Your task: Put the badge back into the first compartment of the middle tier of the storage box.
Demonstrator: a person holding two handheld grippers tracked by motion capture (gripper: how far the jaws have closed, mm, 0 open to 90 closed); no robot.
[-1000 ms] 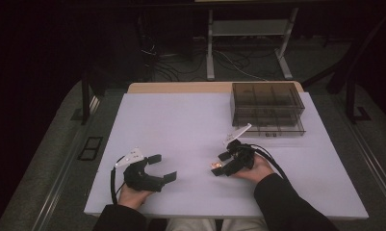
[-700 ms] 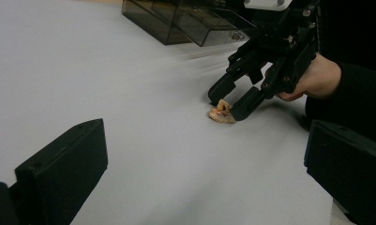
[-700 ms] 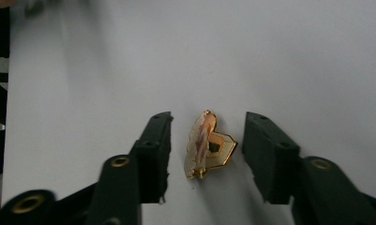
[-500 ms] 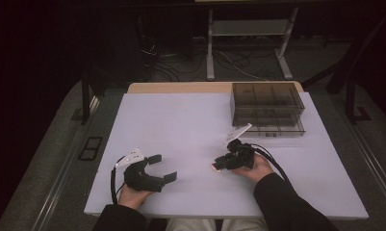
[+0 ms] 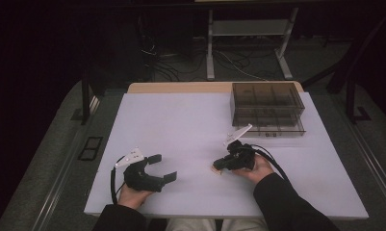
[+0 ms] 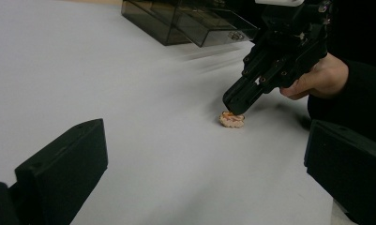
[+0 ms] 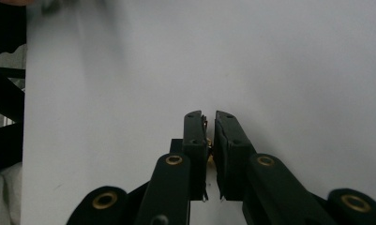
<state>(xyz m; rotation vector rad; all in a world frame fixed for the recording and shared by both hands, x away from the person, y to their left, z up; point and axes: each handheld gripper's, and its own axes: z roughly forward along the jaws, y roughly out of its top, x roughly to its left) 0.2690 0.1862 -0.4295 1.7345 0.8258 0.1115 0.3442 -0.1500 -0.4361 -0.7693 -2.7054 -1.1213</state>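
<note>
A small pale orange lumpy piece [image 6: 232,120] lies on the white table [image 5: 190,125], right of its middle near the front. My right gripper [image 5: 219,166] points down and left at it, its tips [image 6: 233,102] touching the top of the piece. Along the right gripper view the jaws stand almost together, with a sliver of orange [image 7: 209,151] pinched between them. My left gripper [image 5: 162,167] rests on the table at the front left, open and holding nothing, and its two black jaws frame the left gripper view [image 6: 204,136].
A dark see-through box with compartments [image 5: 267,108] stands at the back right of the table; it appears at the top of the left gripper view [image 6: 185,21]. Cables trail from both grippers. Dark floor and a metal stand lie beyond the far edge.
</note>
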